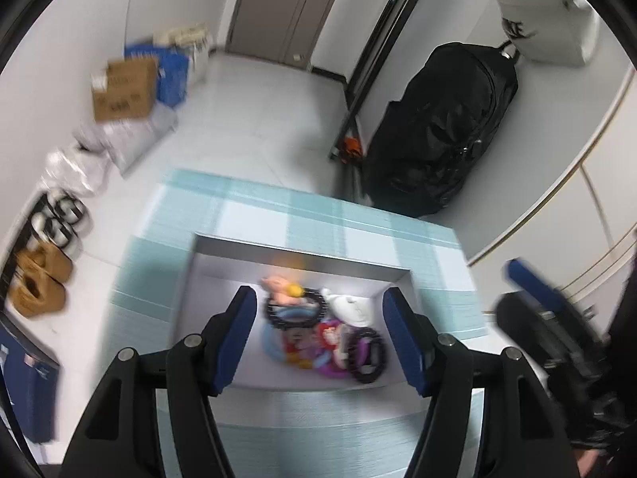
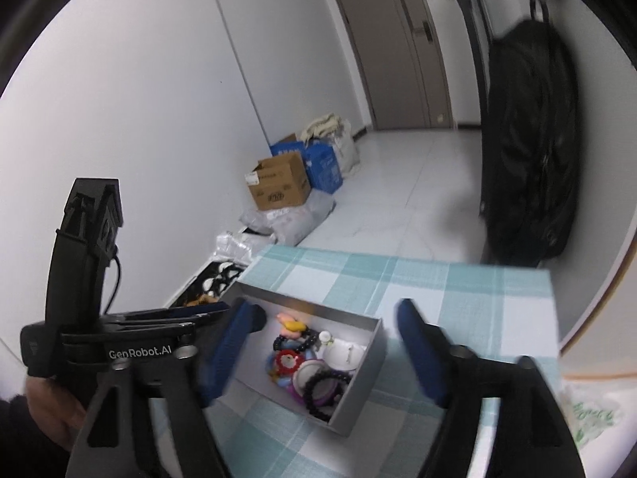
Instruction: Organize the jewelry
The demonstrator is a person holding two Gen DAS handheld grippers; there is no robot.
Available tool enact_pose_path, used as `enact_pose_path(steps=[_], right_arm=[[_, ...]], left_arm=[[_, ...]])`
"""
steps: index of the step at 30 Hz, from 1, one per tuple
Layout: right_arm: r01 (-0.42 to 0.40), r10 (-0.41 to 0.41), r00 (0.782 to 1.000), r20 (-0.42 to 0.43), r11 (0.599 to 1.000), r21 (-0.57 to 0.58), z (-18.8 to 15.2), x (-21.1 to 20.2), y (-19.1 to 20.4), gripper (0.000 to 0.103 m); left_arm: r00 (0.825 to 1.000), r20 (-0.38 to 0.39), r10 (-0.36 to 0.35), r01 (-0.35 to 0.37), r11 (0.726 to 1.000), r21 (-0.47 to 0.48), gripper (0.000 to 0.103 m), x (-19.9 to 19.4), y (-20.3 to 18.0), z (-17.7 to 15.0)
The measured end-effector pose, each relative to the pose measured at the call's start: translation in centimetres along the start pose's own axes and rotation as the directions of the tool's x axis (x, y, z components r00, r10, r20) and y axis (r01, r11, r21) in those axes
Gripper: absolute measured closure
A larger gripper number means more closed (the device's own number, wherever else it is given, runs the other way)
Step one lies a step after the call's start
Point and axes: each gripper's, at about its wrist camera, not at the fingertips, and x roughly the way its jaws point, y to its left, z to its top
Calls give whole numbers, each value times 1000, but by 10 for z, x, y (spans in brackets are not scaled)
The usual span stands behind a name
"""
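Grey box [image 2: 360, 362] mid-tablecloth [image 2: 458, 290], jewelry [image 2: 314, 366] inside; both grippers [image 1: 320, 330] [image 2: 326, 342] spread, empty above.

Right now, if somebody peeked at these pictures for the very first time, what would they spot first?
Probably the grey box on the blue checked tablecloth, piled with colourful jewelry: black bead bracelets, red and purple rings, something yellow and pink at the far end. Next come the blue-tipped grippers, the left gripper and right gripper, both open above it. Behind, a big black bag stands by the wall.
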Motion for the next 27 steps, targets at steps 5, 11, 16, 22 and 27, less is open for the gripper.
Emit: enact_pose_path(steps=[5, 11, 16, 22, 27], right_arm=[[-9, 10, 999, 44, 1000, -6, -5, -17, 4, 5], [-2, 4, 998, 61, 1000, -30, -14, -33, 12, 0], [-2, 6, 998, 68, 999, -50, -21, -50, 21, 0], [-4, 7, 998, 64, 999, -39, -30, -60, 24, 0], [0, 2, 999, 43, 999, -47, -35, -61, 26, 0]], left_arm=[[998, 66, 22, -25, 999, 45, 42, -17, -4, -6], [988, 149, 36, -46, 997, 67, 30, -42, -7, -14], [980, 198, 37, -50, 997, 61, 28, -57, -8, -23], [976, 209, 57, -72, 995, 64, 27, -66, -9, -32], [972, 224, 75, -90, 994, 57, 26, -74, -9, -37]])
